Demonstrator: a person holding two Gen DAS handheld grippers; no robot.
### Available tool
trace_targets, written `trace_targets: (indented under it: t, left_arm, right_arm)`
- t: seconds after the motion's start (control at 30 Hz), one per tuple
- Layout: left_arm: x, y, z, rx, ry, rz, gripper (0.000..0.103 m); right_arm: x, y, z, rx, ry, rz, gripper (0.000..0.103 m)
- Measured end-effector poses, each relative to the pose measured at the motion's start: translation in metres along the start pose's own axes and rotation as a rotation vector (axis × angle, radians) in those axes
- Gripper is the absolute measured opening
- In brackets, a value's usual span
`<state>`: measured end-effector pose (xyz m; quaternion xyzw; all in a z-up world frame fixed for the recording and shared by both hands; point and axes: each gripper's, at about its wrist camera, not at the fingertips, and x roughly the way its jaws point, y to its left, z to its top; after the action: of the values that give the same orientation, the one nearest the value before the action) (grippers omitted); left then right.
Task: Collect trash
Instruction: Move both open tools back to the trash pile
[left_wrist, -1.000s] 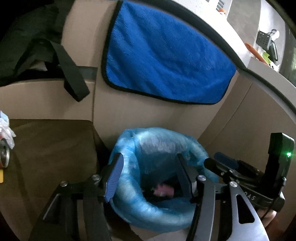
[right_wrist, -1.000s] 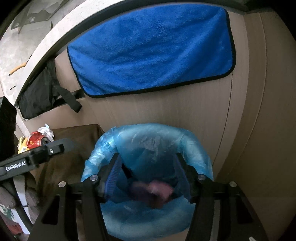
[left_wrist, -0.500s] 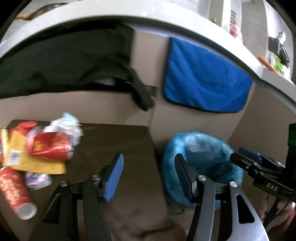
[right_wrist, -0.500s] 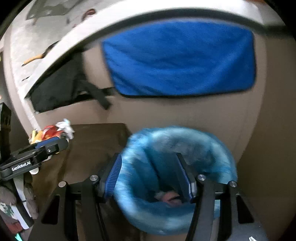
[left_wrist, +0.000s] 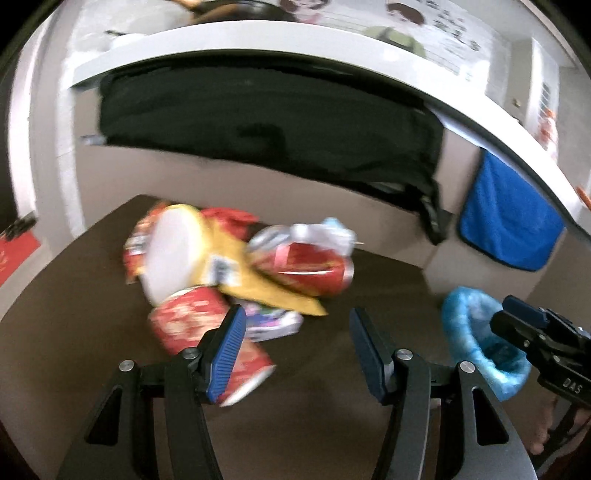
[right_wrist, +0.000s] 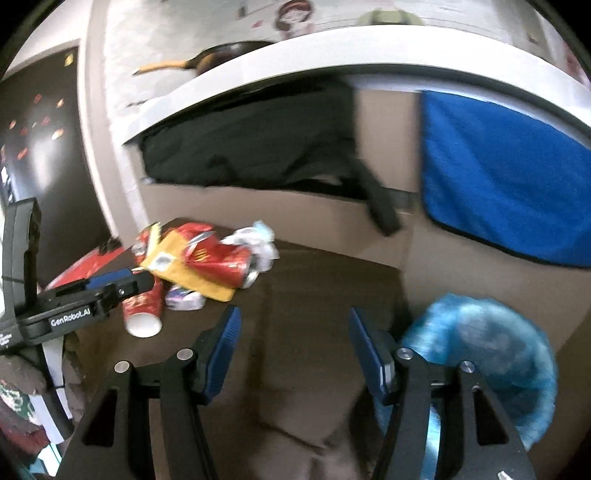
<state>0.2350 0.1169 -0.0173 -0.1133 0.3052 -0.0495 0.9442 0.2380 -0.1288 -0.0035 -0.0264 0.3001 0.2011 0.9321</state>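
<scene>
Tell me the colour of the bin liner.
Light blue bin liner; clearest in the right wrist view.

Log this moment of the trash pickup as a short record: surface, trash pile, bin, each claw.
surface: dark brown table
trash pile: red paper cup on its side, red can, yellow wrapper, crumpled white plastic, small purple-and-white packet
bin: blue-lined bin, beside the table's right edge
left claw: open, nothing between its fingers, over the table next to the cup
right claw: jaws opening, empty, over bare table
backdrop: blue towel, black cloth
</scene>
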Motion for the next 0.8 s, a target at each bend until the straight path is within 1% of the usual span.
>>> trace_targets:
  t: [0.2, 0.27, 0.43, 0.6, 0.67, 0.7, 0.8]
  left_arm:
    - [-0.021, 0.062, -0.013, -0.082, -0.025, 0.063, 0.059]
    - [-0.029, 0.084, -0.016, -0.107, -0.035, 0.074, 0.059]
    - [-0.039, 0.123, -0.02, -0.147, -0.039, 0.093, 0.061]
    - [-0.04, 0.147, -0.023, -0.189, -0.04, 0.098, 0.061]
    - [-0.037, 0.152, -0.023, -0.2, -0.032, 0.09, 0.061]
    - [-0.036, 0.154, -0.023, -0.2, -0.028, 0.088, 0.061]
    - [-0.03, 0.158, -0.022, -0.182, -0.023, 0.081, 0.061]
  right_arm:
    - [0.018, 0.045, 0.005, -0.065, 0.05, 0.074, 0.057]
    - [0.027, 0.059, 0.008, -0.079, 0.065, 0.102, 0.057]
    - [0.054, 0.096, 0.014, -0.125, 0.103, 0.177, 0.057]
    - [0.088, 0.128, 0.017, -0.188, 0.159, 0.233, 0.057]
    - [0.103, 0.14, 0.018, -0.199, 0.195, 0.273, 0.057]
    - [0.11, 0.144, 0.019, -0.199, 0.208, 0.291, 0.057]
    - [0.127, 0.157, 0.022, -0.227, 0.227, 0.303, 0.057]
